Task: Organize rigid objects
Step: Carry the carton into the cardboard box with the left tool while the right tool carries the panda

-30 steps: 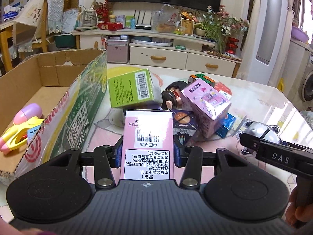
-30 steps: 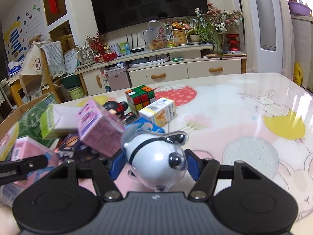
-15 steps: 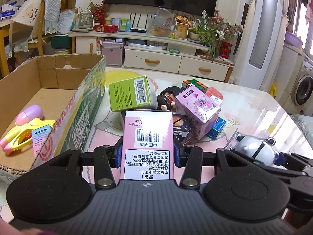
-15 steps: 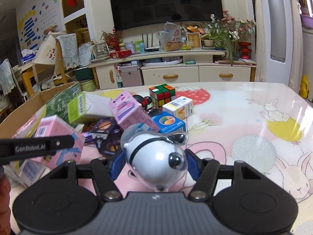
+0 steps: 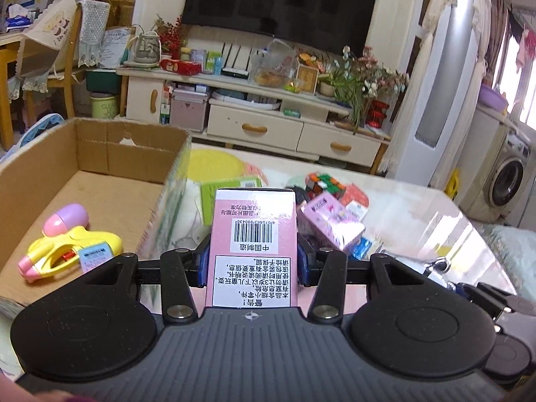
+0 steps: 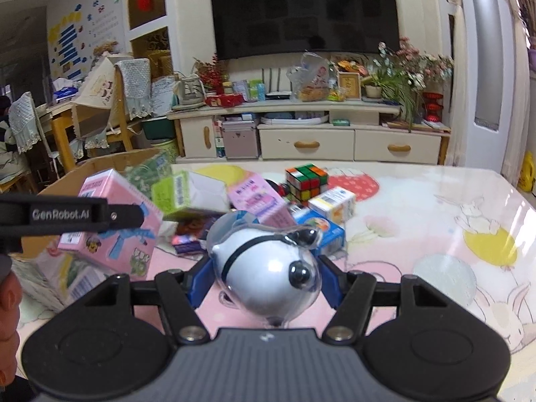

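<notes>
The left gripper pinched a pink box above the counter, with the cardboard box at ten o'clock. The right gripper squeezed a round panda toy; its smooth, curved shell could probably slip free.

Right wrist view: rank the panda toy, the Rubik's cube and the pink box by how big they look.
1. Pink box and panda toy: similar, both close to the camera, so I won't rank them.
2. Rubik's cube: smallest, but farther back.
</notes>
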The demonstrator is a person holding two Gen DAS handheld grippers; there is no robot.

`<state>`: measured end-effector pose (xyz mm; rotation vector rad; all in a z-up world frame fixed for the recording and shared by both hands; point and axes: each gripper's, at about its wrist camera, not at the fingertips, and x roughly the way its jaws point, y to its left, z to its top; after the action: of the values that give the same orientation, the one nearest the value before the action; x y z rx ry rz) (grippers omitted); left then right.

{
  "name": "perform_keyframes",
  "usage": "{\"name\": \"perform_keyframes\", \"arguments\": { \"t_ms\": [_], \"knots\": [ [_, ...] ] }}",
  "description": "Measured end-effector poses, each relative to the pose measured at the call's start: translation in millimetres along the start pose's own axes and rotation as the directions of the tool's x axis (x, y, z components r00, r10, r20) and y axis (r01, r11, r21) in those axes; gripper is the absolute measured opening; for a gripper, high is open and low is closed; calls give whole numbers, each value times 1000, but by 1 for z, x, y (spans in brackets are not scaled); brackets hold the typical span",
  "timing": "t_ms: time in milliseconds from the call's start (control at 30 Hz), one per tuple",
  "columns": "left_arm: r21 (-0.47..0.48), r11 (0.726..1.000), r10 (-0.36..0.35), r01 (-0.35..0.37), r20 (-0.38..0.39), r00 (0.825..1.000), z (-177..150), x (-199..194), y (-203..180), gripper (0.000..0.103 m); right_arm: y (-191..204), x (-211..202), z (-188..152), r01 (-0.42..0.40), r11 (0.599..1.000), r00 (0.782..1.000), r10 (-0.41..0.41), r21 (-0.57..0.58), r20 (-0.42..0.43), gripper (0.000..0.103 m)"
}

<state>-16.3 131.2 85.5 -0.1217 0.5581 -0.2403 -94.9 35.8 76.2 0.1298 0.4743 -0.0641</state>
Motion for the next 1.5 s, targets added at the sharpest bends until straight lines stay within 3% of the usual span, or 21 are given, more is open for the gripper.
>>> {"name": "perform_keyframes", "arguments": {
  "t_ms": [367, 667, 1067, 1500],
  "knots": [
    [-53, 999, 11, -7, 77, 997, 17, -23, 20, 57, 42, -6, 22, -58, 996, 997, 62, -63, 48, 64],
    [-138, 988, 91, -74, 114, 989, 28, -29, 50, 57, 80, -3, 44, -116, 988, 987, 127, -104, 100, 64],
    [-274, 932, 264, -236, 69, 962, 42, -17, 89, 58, 152, 23, 56, -239, 939, 962, 264, -249, 73, 64],
    [-302, 913, 284, -275, -16, 959, 41, -14, 90, 58, 191, 62, 46, -229, 903, 969, 248, -363, 7, 64]
  ]
}}
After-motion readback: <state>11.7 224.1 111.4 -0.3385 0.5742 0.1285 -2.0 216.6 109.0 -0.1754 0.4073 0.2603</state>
